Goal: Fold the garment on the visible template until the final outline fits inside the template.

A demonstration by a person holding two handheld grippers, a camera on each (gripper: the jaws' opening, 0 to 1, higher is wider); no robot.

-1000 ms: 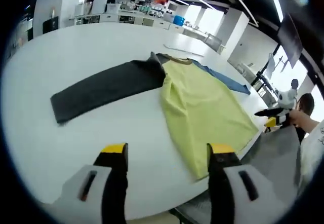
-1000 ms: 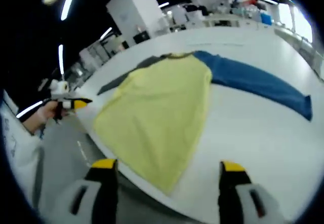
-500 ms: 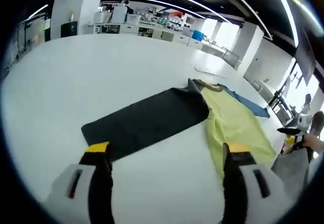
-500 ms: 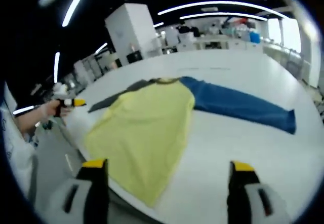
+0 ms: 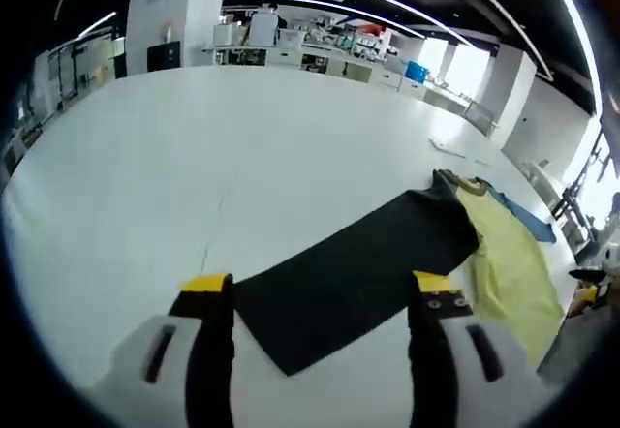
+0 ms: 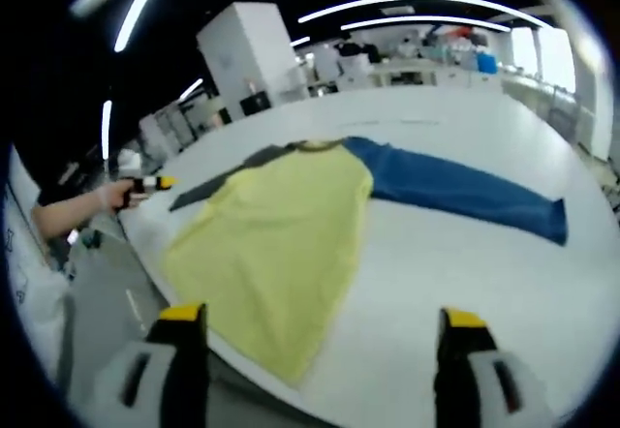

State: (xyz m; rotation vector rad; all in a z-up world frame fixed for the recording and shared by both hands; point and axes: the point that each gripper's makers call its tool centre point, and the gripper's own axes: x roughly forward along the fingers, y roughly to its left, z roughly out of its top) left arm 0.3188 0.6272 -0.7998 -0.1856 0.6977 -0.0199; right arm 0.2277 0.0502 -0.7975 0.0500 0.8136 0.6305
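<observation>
**Garment spread flat, folding not begun**

While both claws hang empty above the table, nothing of the folding looks done yet. Nearest in the left gripper view, the left claw (image 5: 315, 297) stands with its jaws wide apart, holding nothing, the cuff end of the garment's dark sleeve (image 5: 358, 273) lying between them on the white table (image 5: 194, 157). Nearest in the right gripper view, the right claw (image 6: 320, 326) is likewise spread and empty, over the hem of the garment (image 6: 281, 229).

That garment lies flat and fully opened: yellow body in the middle, dark sleeve out to one side, blue sleeve (image 6: 465, 191) out to the other. As I judge it, both sleeves and the body remain to be folded in. I cannot make out a template outline on the table.

From the left gripper view comes the full length of the dark sleeve; the blue one is a mere sliver beyond the collar. From the right gripper view comes the whole blue sleeve, and beyond the garment's dark-sleeve side a person's hand (image 6: 92, 205) with the other claw.
</observation>
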